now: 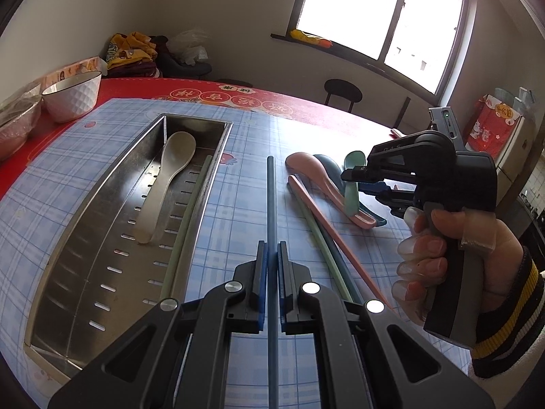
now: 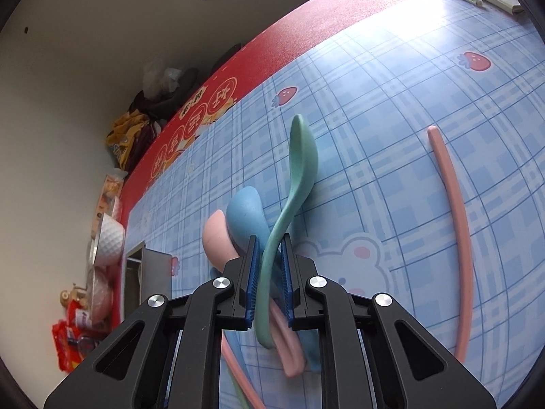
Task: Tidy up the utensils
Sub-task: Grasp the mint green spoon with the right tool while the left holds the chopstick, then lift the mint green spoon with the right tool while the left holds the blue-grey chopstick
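Left gripper (image 1: 271, 266) pinching blue chopstick (image 1: 270, 204), right of tray (image 1: 85, 231) | right gripper (image 2: 269, 272) clamping green spoon (image 2: 299, 163), further right | risk: I'm gripping it edge-on, spoon twisting loose.

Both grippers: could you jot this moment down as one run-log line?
left gripper: shut on blue chopstick | right gripper: shut on green spoon | metal tray: holds white spoon, green chopstick

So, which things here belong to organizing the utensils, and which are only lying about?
Belong to the job:
- metal tray
- white spoon
- green spoon
- blue chopstick
- pink spoon
- pink chopstick

Lying about:
- white bowl
- clothes pile
- red bag
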The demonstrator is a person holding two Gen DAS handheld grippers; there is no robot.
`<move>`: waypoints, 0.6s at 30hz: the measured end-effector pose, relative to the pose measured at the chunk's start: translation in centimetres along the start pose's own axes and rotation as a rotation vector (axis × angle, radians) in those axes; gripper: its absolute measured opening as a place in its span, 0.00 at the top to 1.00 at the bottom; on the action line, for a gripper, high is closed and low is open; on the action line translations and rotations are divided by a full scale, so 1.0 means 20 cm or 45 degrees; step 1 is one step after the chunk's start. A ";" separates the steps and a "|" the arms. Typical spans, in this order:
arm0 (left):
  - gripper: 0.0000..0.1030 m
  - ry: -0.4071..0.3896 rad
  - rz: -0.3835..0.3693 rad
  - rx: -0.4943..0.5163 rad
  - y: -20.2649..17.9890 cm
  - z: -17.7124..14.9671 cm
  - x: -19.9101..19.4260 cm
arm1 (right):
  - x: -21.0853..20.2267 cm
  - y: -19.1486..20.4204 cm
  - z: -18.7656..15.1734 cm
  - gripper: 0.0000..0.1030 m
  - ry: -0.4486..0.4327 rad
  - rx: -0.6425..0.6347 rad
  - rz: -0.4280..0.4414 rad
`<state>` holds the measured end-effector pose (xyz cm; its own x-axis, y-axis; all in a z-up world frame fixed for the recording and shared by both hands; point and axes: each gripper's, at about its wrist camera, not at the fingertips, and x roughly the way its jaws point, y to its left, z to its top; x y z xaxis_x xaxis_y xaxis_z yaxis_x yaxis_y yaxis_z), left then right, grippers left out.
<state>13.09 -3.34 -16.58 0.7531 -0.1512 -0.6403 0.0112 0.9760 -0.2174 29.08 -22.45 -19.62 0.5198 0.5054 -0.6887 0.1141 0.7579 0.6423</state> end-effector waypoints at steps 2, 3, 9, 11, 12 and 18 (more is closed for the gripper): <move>0.94 0.000 0.000 0.000 0.00 0.00 0.00 | -0.02 0.00 -0.01 0.93 -0.011 0.002 0.018; 0.94 -0.001 -0.001 0.000 0.00 0.00 0.00 | -0.04 0.00 -0.02 0.93 -0.024 -0.009 0.019; 0.94 -0.004 -0.005 -0.004 0.00 0.00 0.00 | -0.13 -0.02 -0.09 0.93 -0.057 -0.003 0.123; 0.94 -0.009 -0.008 -0.006 0.01 0.00 0.00 | -0.16 -0.03 -0.13 0.93 -0.067 -0.005 0.164; 0.94 -0.012 -0.010 -0.007 0.01 0.00 0.00 | -0.18 -0.02 -0.15 0.93 -0.072 -0.007 0.189; 0.94 -0.016 -0.006 0.005 0.00 0.00 -0.01 | -0.26 0.00 -0.27 0.93 -0.123 -0.078 0.313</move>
<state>12.93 -3.28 -16.50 0.7614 -0.1537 -0.6299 0.0172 0.9760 -0.2173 21.78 -22.85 -17.99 0.6042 0.6378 -0.4776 -0.0755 0.6425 0.7625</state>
